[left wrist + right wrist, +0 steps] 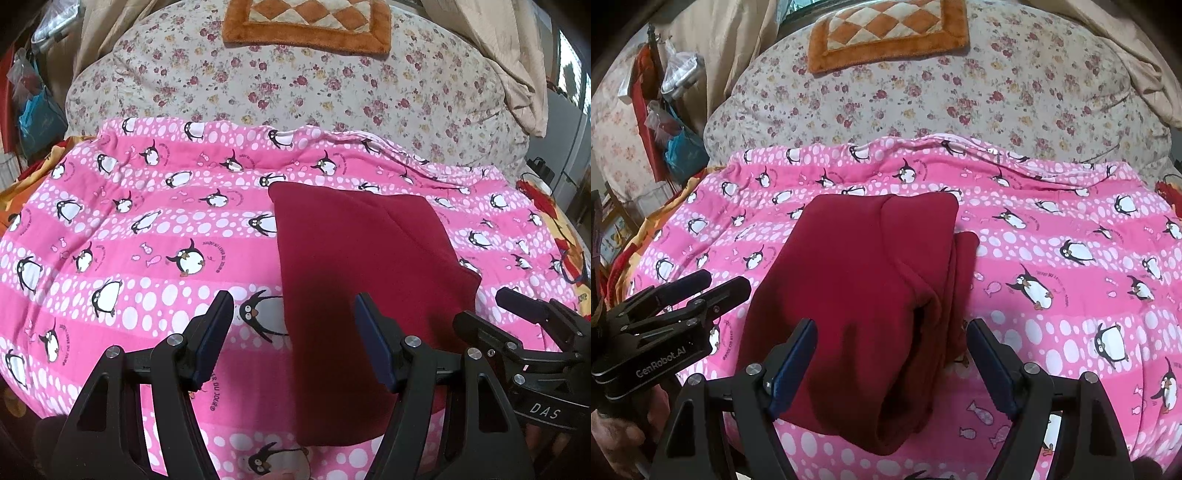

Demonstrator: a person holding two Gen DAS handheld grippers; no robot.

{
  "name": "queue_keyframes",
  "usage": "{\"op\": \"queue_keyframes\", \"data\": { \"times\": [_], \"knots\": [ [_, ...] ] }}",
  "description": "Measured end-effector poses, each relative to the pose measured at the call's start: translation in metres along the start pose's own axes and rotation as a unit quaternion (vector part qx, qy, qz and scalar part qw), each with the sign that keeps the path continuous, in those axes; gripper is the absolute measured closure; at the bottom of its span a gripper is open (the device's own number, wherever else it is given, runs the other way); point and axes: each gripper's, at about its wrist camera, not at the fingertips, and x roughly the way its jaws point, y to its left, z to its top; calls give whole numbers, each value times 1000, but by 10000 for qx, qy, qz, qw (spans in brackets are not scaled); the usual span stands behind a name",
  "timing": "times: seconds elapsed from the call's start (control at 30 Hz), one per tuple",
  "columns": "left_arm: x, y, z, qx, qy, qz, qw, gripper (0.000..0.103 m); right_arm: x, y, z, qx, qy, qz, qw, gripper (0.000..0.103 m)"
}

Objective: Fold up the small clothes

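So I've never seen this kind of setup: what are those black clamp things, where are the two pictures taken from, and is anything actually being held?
There is no robot. A person holds a two-finger gripper in each hand, and each gripper carries a wide-angle camera looking forward along its fingers. One picture comes from the left gripper, the other from the right gripper; each also shows in the other's picture, at the edge. Both hover over a dark red garment, already folded into a rough rectangle, lying on a pink penguin blanket. Behind that are a floral quilt and an orange checked mat. Both grippers stand open. The right one's fingers straddle the garment's near end, but the pads do not appear to press it, so nothing is held.
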Motion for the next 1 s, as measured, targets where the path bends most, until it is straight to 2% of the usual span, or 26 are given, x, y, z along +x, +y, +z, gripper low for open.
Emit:
{"op": "queue_keyframes", "data": {
  "times": [1.0],
  "knots": [
    [9, 1, -3, 48, 121, 34, 9999, 35, 11, 3, -3, 42, 128, 47, 9999, 22]
  ]
}}
